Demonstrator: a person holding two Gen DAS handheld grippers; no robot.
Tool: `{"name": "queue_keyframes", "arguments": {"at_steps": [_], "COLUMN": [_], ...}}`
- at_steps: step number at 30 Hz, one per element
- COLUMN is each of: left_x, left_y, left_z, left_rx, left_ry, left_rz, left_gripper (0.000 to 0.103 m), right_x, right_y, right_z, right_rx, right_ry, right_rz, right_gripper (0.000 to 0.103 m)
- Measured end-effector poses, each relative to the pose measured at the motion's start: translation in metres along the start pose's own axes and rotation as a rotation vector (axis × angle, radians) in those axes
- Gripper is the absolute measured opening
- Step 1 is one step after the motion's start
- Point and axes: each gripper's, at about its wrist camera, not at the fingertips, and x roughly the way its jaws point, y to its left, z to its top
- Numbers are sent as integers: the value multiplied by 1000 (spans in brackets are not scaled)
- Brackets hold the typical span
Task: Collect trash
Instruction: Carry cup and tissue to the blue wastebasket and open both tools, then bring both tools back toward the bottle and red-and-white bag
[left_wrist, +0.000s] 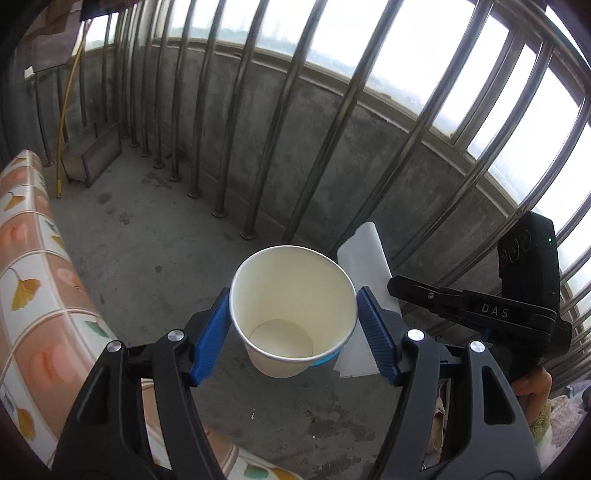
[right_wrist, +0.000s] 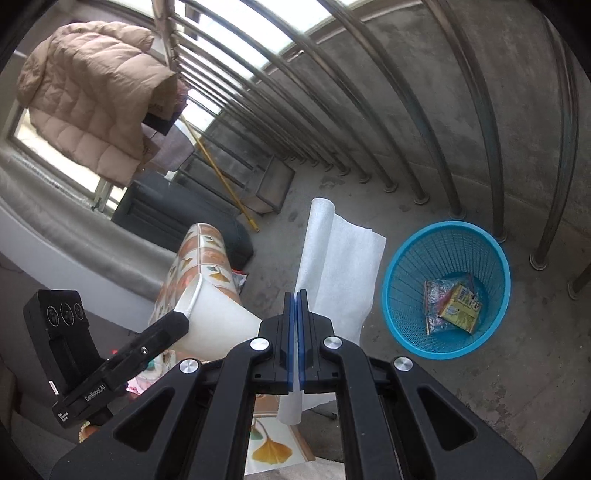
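Observation:
A white paper cup (left_wrist: 291, 310) hangs over the concrete floor with my left gripper (left_wrist: 293, 321) shut on it, a blue pad on each side of its rim; the cup (right_wrist: 212, 323) also shows from outside in the right wrist view. My right gripper (right_wrist: 296, 321) is shut on a white foam sheet (right_wrist: 336, 266), which stands up past the fingertips; the sheet (left_wrist: 364, 266) appears just right of the cup in the left wrist view. A blue mesh wastebasket (right_wrist: 447, 258) stands on the floor to the right of the sheet, with crumpled snack wrappers (right_wrist: 452, 301) at its bottom.
A table with a tiled leaf-pattern cloth (left_wrist: 33, 280) lies at the left. Steel railing bars (left_wrist: 258, 122) and a concrete parapet ring the balcony. A low wooden bench (left_wrist: 92, 151) and a yellow pole (left_wrist: 66, 110) stand in the far corner. A beige puffer jacket (right_wrist: 92, 96) hangs overhead.

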Motion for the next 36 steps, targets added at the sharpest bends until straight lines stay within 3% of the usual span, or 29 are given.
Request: {"name": "queue_keyframes", "arguments": {"at_steps": [6, 11, 13, 15, 16, 21, 26, 31, 36], "left_x": [80, 133, 149, 155, 155, 130, 92, 27, -39], "left_y": [-19, -25, -22, -19, -15, -8, -4, -8, -13], "left_z": [13, 16, 14, 14, 15, 18, 19, 9, -13], "left_rx": [27, 27, 23, 2, -14, -44, -45, -12, 33], "left_ry": [108, 184, 220, 227, 223, 164, 86, -15, -47], "left_rz": [-39, -35, -10, 10, 9, -14, -23, -20, -14], "left_gripper": [64, 71, 76, 77, 77, 77, 78, 78, 82], "right_x": [39, 73, 86, 92, 93, 86, 69, 40, 11], "right_y": [-58, -104, -124, -138, -142, -140, -110, -52, 15], "right_z": [20, 31, 30, 28, 26, 19, 16, 6, -10], "right_rx": [106, 186, 212, 232, 238, 203, 101, -68, -245], "right_ry": [32, 81, 97, 99, 98, 84, 47, -37, -150], "right_rz": [-64, -133, -204, -257, -276, -278, -320, -414, -499], "right_gripper": [2, 5, 25, 36, 36, 41, 49, 71, 90]}}
